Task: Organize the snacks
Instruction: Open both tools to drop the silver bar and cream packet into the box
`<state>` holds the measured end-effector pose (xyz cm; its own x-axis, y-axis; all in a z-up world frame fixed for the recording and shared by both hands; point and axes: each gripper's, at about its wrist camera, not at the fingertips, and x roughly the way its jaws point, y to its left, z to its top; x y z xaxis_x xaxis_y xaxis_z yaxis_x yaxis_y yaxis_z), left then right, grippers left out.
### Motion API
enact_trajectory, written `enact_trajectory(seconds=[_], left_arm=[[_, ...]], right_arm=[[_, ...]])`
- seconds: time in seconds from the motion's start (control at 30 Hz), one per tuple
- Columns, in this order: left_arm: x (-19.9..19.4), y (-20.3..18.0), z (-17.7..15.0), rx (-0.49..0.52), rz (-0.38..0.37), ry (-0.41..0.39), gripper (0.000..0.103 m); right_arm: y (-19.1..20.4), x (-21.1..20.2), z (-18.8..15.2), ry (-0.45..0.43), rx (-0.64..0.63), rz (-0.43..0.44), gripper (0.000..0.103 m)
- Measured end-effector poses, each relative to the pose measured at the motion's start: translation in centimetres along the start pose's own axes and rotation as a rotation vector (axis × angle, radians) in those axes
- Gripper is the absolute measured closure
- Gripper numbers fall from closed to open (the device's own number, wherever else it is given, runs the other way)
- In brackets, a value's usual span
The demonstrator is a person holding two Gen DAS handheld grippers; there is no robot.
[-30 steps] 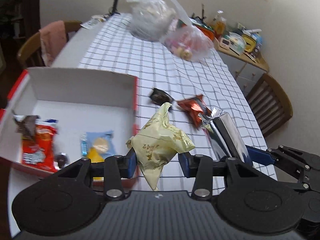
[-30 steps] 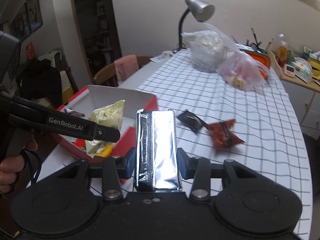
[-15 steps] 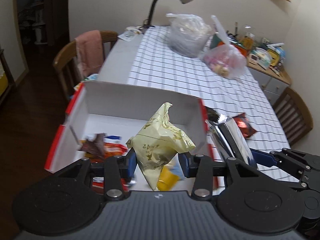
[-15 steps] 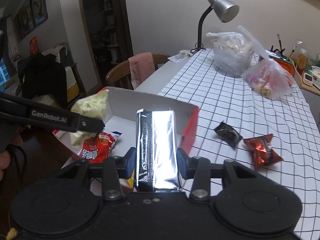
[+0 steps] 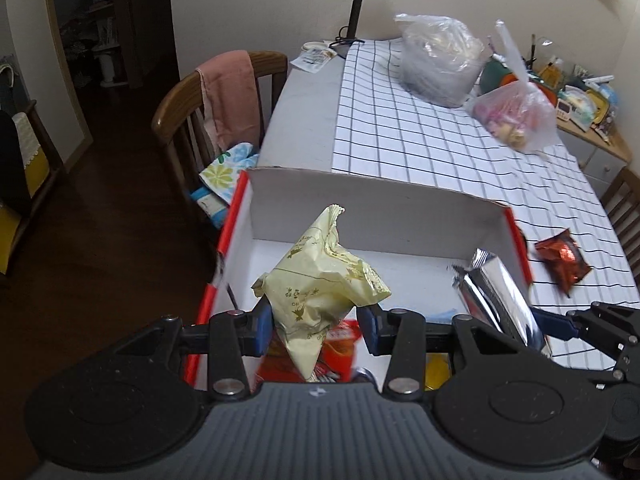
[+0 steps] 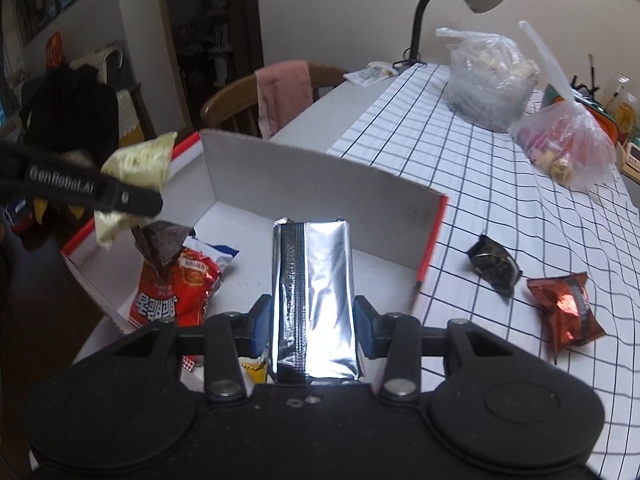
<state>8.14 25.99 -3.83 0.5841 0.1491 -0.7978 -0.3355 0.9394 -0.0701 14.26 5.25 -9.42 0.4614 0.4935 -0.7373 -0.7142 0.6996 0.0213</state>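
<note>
The left gripper (image 5: 316,326) clenched a yellow snack packet (image 5: 320,292) at center frame over the white cardboard box (image 6: 320,184); the right gripper (image 6: 312,324) clenched a silver foil pouch (image 6: 314,304). 2 wrapped snacks, a dark wrapped snack (image 6: 496,266) and a red-brown wrapped snack (image 6: 566,312), lay at right on the checked tablecloth (image 6: 480,184).

Dim room, fisheye warp, foil glare

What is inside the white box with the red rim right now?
In the white box lie a red snack bag with a dark wrapper on it, plus blue-white and yellow packets, mostly covered. The silver pouch and gripper body hide the near floor.
</note>
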Motion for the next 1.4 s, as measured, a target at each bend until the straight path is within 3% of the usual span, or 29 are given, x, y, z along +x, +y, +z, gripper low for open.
enact_trajectory(seconds=[0.37,0.73,1.4], left_arm=[[3.1,-0.2,0.9,0.066,0.018,0.030,0.061],[5.7,-1.5,-0.1,0.105,0.000,0.088,0.061],[3.9,-1.7,-2.0,0.084,-0.031,0.078,0.061]], right_arm=[[1.8,4.3,-0.1,0.093,-0.075,-0.006,0.062],[2.6,5.7,-0.8,0.156,-0.110,-0.009,0.062],[2.1,3.2,-0.8,0.109,-0.063,0.018,0.055]])
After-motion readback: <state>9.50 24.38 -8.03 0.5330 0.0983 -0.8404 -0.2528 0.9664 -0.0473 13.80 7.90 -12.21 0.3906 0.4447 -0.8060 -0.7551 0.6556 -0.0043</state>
